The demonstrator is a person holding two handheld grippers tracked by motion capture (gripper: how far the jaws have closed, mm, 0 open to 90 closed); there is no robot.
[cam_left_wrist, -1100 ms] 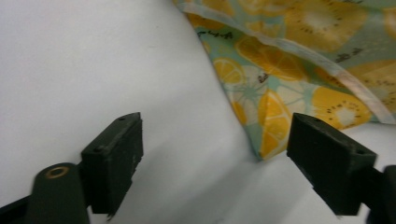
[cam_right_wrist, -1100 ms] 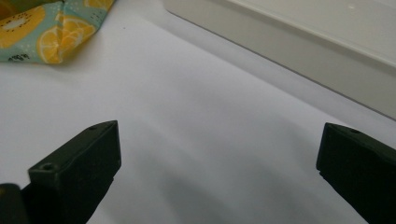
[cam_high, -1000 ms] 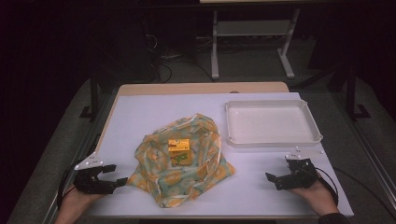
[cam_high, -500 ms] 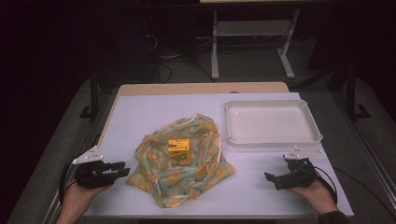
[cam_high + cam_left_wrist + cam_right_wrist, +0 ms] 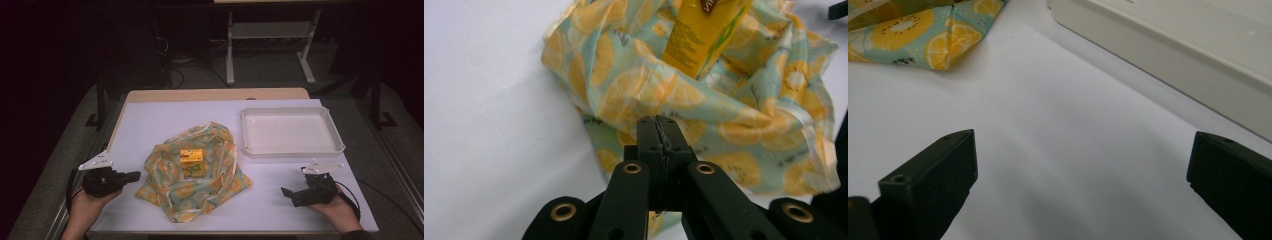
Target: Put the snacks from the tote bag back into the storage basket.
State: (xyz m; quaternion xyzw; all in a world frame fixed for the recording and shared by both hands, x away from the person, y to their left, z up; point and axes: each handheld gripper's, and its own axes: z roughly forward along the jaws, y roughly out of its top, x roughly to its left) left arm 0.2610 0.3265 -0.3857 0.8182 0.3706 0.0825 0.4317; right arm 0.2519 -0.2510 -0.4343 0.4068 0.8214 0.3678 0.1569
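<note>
Left gripper (image 5: 134,176) just closed, empty — cloth (image 5: 195,175) just beside.

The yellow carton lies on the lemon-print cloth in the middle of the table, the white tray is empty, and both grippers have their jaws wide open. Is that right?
Not quite. The left gripper has its jaws shut with nothing between them, as the left gripper view shows; the right gripper is open. The yellow carton, lemon-print cloth and empty white tray are as stated.

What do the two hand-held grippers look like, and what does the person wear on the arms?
Both the left hand-held gripper and the right hand-held gripper are black, blocky, with two flat jaws. Each carries a grey three-cornered plate on top and trails a black cable. Brass-coloured rings mark the left one's linkage. A dark sleeve edge shows at the right wrist.
</note>
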